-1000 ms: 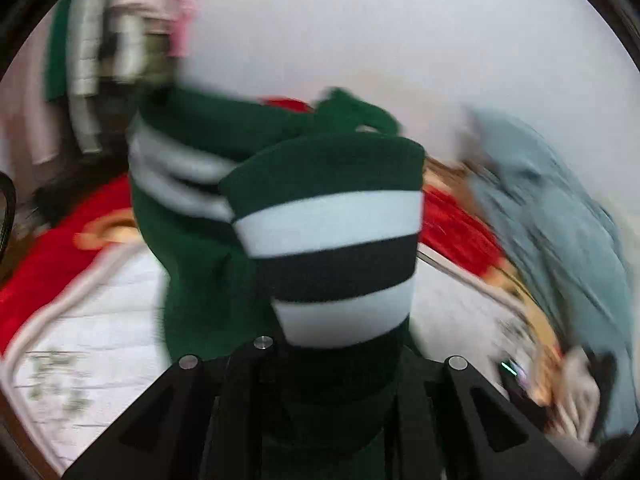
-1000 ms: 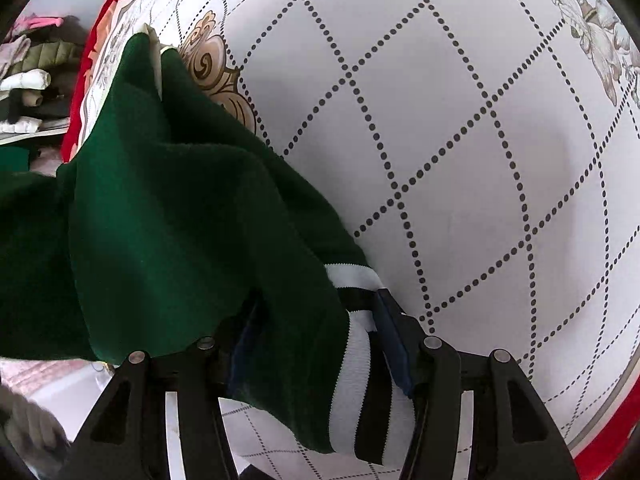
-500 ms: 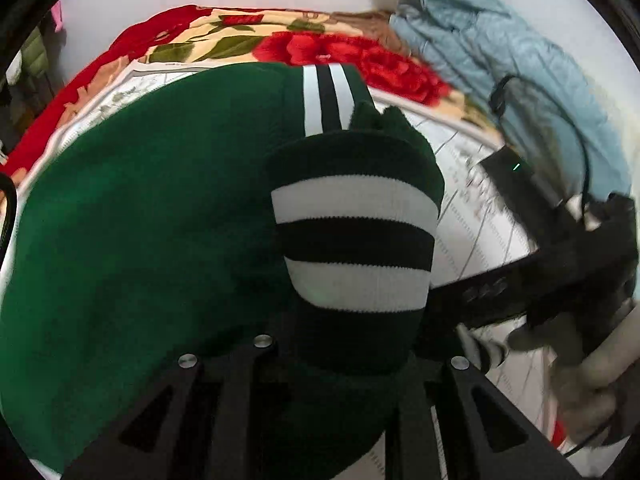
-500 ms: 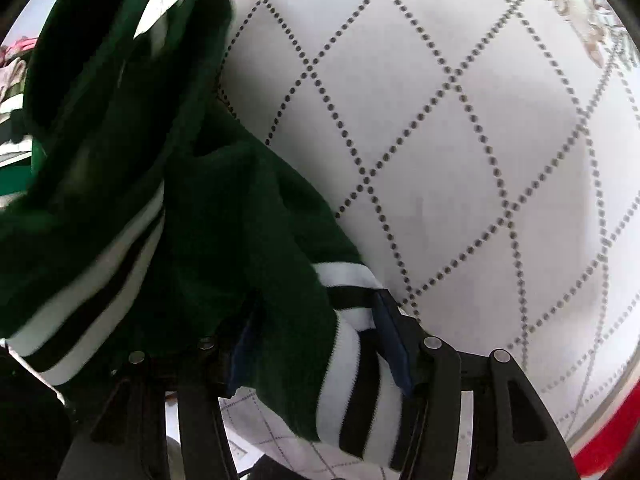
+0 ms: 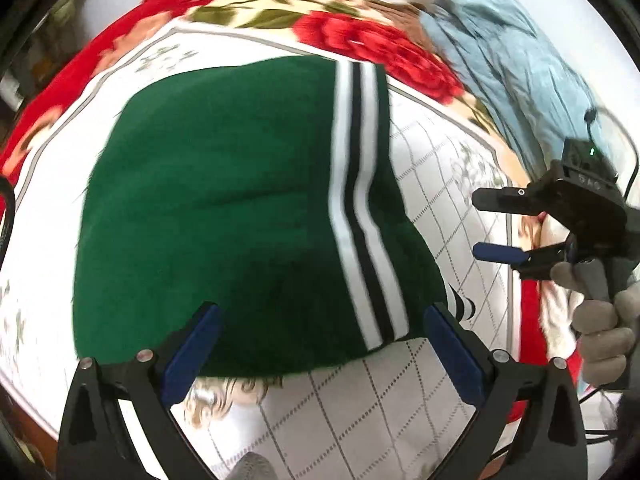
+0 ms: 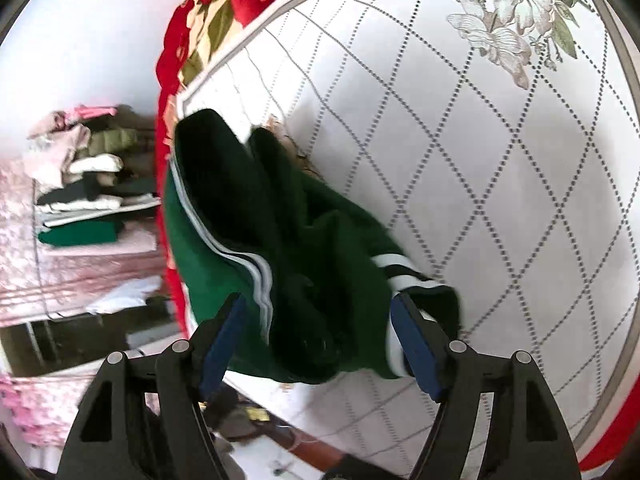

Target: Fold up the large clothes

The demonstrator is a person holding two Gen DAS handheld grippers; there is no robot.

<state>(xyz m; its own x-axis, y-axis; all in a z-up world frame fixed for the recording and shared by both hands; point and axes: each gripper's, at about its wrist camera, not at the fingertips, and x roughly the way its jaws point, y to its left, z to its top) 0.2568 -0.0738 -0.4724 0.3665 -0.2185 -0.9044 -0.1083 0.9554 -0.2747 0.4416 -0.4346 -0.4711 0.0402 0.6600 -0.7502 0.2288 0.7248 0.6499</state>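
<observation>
A dark green garment [image 5: 224, 208] with white and black stripes lies folded on the white quilted bedcover [image 5: 400, 408]. My left gripper [image 5: 322, 316] hangs just above its near edge. Its jaws are opening wide, the cloth lies below and between them, and the pads do not press it. In the left wrist view my right gripper [image 5: 496, 224] is off to the right, held by a gloved hand [image 5: 600, 320], with nothing between its fingers. In the right wrist view the right gripper [image 6: 318, 308] is opening above the green garment [image 6: 224, 248], and a striped cuff [image 6: 396, 268] lies by its right finger.
A red floral blanket [image 5: 360, 36] borders the bedcover [image 6: 480, 160]. A light blue padded garment [image 5: 520, 64] lies at the back right. Beside the bed a shelf holds a stack of folded clothes [image 6: 88, 184], with pink cloth [image 6: 60, 272] below it.
The left gripper let go of the striped cuff and opened wide, and the garment now lies flat on the bed. The right gripper released its cuff and drew up and away.
</observation>
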